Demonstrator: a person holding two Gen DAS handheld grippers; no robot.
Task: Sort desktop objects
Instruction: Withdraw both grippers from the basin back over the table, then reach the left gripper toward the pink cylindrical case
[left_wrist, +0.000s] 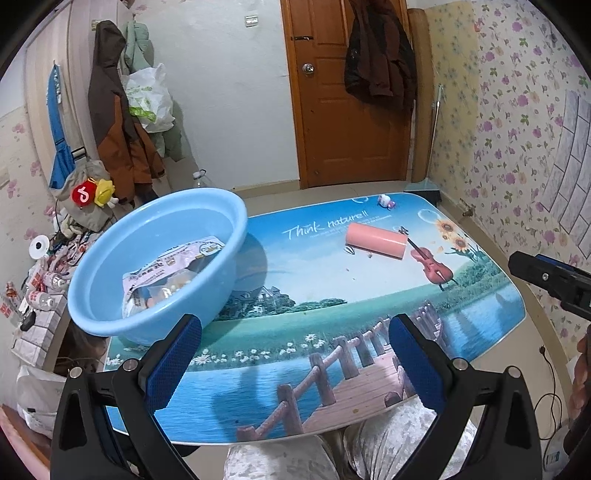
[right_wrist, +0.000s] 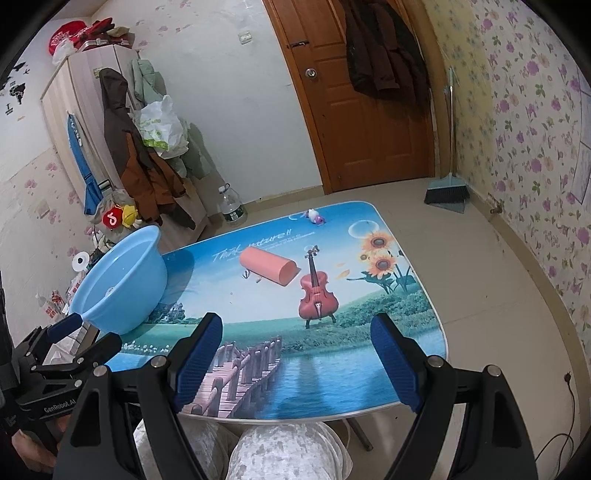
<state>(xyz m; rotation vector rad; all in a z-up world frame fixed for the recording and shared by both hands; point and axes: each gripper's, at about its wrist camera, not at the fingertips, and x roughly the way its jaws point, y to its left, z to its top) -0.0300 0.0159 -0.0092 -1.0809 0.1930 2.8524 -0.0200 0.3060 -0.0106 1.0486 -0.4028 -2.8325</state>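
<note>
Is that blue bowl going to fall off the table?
It might. The bowl hangs partly past the table's left edge, with snack packets inside. The pink roll lies on its side, and a small toy sits near the far edge.

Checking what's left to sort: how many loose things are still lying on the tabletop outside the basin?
2. A pink roll lies near the middle by the printed violin, and a small toy sits at the far edge. The basin may hide something behind it.
</note>
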